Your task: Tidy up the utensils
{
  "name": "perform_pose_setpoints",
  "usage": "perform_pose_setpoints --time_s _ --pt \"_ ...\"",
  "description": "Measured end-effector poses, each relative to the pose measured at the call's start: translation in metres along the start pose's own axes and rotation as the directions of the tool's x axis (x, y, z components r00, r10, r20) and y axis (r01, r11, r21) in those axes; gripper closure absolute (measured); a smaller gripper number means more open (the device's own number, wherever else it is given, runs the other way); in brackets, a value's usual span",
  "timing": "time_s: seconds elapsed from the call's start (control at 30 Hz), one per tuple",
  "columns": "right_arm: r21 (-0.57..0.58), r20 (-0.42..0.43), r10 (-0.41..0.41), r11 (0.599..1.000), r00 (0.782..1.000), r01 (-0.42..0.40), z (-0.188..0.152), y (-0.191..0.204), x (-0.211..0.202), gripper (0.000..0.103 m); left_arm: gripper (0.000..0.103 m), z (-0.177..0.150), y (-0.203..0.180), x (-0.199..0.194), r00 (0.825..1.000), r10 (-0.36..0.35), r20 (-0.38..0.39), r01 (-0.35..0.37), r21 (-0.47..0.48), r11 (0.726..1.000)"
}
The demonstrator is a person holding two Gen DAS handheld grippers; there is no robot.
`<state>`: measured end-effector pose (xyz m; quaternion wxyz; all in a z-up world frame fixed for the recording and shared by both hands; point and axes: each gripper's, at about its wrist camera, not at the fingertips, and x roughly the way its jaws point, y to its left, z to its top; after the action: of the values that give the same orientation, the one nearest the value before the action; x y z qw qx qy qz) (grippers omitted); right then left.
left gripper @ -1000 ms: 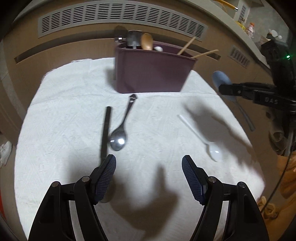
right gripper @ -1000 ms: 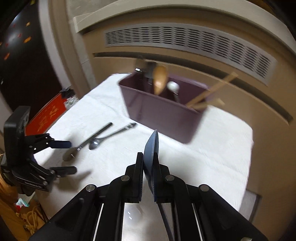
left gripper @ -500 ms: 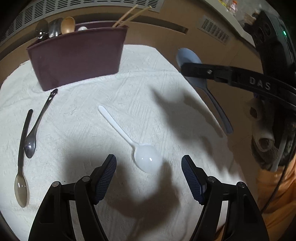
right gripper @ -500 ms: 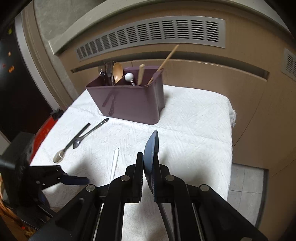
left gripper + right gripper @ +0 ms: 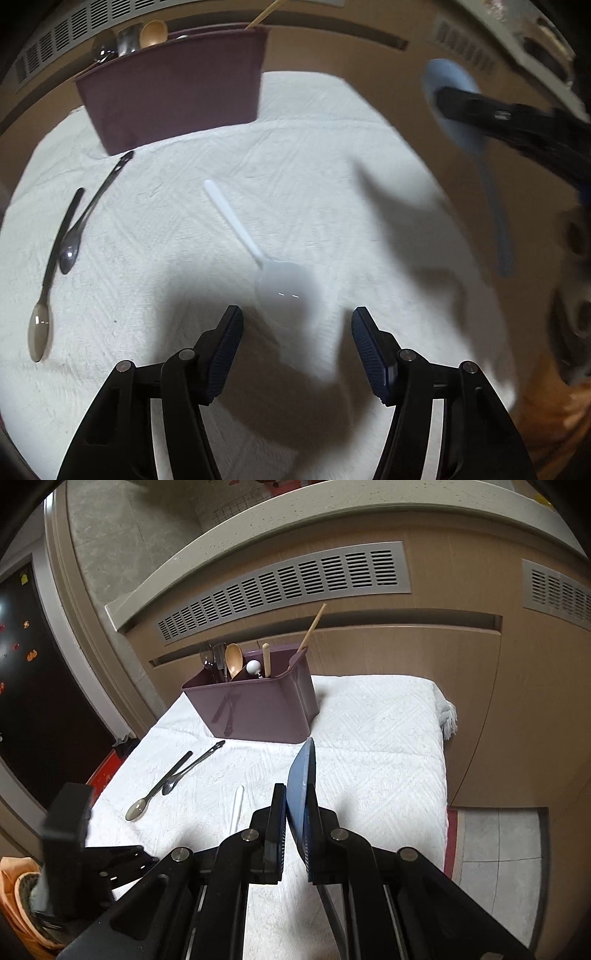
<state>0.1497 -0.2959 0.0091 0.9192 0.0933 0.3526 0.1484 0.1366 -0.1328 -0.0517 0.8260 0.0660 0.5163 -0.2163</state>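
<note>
My left gripper [image 5: 297, 350] hangs wide open just above the white towel [image 5: 369, 229] that covers the table, its two ribbed pads [image 5: 226, 347] apart and holding nothing. The bowl of the white plastic spoon [image 5: 282, 286] lies on the towel just ahead of the gap between them, its handle pointing away toward the organizer.

My right gripper [image 5: 295, 808] is clamped on the blue spoon [image 5: 303, 775], whose bowl stands on edge and sticks out past the fingertips. In the left wrist view that blue spoon [image 5: 456, 110] shows up off to the right, held above the towel's edge with its handle hanging down.

Farther left on the towel lie two more spoons side by side: a dark-handled one with a translucent bowl [image 5: 40, 332] and a metal spoon [image 5: 70, 249], their handles almost touching.

At the far side of the towel stands the purple organizer [image 5: 258, 712], against the wooden cabinet front [image 5: 406, 657]. Inside it stand metal utensils, a wooden spoon [image 5: 233, 659] and a chopstick [image 5: 312, 627] leaning out to the right.
</note>
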Motion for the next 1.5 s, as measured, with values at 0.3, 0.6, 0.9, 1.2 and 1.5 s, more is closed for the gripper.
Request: perform_pose_setpoints --time_s 0.3,0.6,0.9,1.2,1.5 --pt "-0.005 -0.023 -0.013 1.000 1.000 0.013 -0.014 -0.003 -0.003 0.095 0.042 -0.012 0.023 -0.028 0.996 0.034 0.085 -0.034 -0.001 0.999" --pt "-0.030 -0.065 0.001 1.000 0.998 -0.003 -0.013 0.011 0.015 0.095 0.042 -0.008 0.151 -0.056 0.975 0.172 0.141 -0.154 -0.129 0.980" --pt "-0.082 -0.111 -0.002 0.997 0.994 -0.008 -0.008 0.036 0.036 0.095 0.069 0.077 0.186 0.003 0.985 0.171 -0.027 -0.172 -0.055 0.983" --pt "-0.112 -0.142 0.003 0.994 0.990 -0.019 0.005 0.048 0.048 0.095 0.085 0.090 0.182 0.030 0.977 0.197 -0.077 -0.196 0.026 0.980" --pt "-0.048 -0.097 0.135 0.989 0.986 -0.140 0.030 0.072 0.042 0.095 0.091 0.075 0.155 -0.038 0.954 0.195 0.228 -0.191 -0.041 0.981"
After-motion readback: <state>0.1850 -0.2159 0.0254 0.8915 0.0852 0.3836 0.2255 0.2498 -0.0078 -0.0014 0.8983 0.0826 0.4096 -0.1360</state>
